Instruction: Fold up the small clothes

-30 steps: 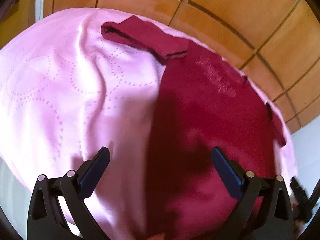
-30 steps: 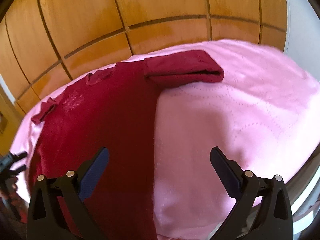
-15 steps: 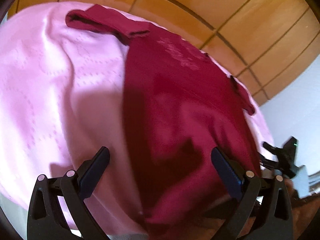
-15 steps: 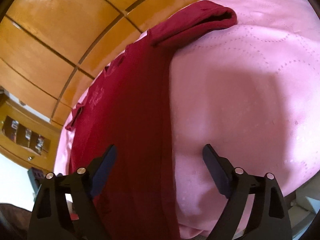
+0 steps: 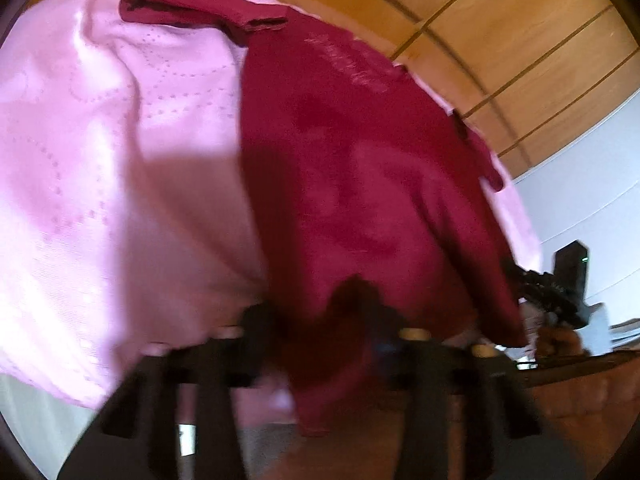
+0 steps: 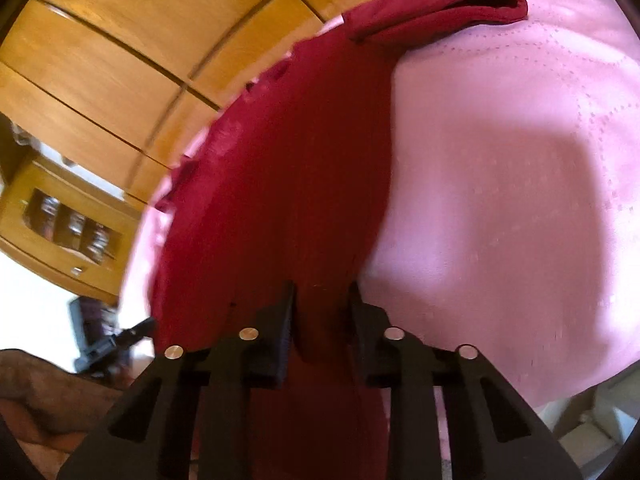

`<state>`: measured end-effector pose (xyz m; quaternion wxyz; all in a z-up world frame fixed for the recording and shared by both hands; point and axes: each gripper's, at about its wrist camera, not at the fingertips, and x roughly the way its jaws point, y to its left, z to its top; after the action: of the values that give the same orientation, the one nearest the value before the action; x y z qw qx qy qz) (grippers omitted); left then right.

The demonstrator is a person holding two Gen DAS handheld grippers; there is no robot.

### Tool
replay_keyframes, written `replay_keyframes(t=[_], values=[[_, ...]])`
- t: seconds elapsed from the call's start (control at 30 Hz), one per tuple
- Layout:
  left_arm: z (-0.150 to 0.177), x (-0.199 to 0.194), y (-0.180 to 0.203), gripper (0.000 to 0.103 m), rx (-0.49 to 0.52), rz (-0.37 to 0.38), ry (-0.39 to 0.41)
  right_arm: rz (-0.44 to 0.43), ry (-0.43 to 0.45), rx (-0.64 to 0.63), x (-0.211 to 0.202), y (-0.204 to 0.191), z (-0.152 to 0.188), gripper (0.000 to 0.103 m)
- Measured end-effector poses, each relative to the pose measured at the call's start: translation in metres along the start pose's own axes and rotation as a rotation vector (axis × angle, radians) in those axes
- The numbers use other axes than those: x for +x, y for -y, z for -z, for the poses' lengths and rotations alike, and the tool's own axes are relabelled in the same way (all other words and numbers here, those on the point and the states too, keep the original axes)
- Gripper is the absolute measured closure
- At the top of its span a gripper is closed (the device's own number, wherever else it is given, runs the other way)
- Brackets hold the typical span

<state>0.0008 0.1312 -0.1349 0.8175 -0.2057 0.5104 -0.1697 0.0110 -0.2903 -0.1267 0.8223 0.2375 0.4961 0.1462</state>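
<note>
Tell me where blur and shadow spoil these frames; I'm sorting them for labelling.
Left wrist view: heavy motion blur smears the left claw closed on the dark red cotton shirt; a hard shadow crosses the pink quilted bedcover.
Right wrist view: the right claw is sharper, gripping the shirt's hem; the wooden panel wall smears and bows from fisheye distortion.

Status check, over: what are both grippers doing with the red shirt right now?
Left gripper and right gripper: jaws pinched on the hem of the red shirt. Shirt flat on pink bedspread, one sleeve folded in. Nothing in the way.
</note>
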Motion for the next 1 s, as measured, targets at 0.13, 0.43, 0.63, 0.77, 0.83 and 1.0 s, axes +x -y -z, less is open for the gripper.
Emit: replay_keyframes(t=[0.13,0.43,0.63,0.77,0.83,1.0], values=[[-0.001,-0.021,-0.018,0.095,-0.016,0.067,-0.001,0.075,0.085,-0.046,-0.017,-0.005,-0.008,0.090],[0.003,-0.038,-0.028,0.095,0.057,-0.052,-0.032,0.128,0.050,-0.022,-0.013,0.010,-0.014,0.090],[0.000,-0.032,-0.032,0.056,0.024,-0.030,-0.036,0.122,0.109,0.015,-0.018,0.015,-0.016,0.036],[-0.022,-0.053,-0.020,0.022,0.062,-0.097,0.093,0.256,0.251,-0.057,-0.042,0.004,-0.024,0.024],[-0.038,-0.058,-0.014,0.014,0.082,-0.133,0.159,0.256,0.278,-0.067,-0.042,0.001,-0.032,0.023],[-0.086,-0.037,-0.006,0.005,0.009,-0.236,0.257,0.270,0.281,-0.107,-0.022,-0.017,-0.053,0.013]])
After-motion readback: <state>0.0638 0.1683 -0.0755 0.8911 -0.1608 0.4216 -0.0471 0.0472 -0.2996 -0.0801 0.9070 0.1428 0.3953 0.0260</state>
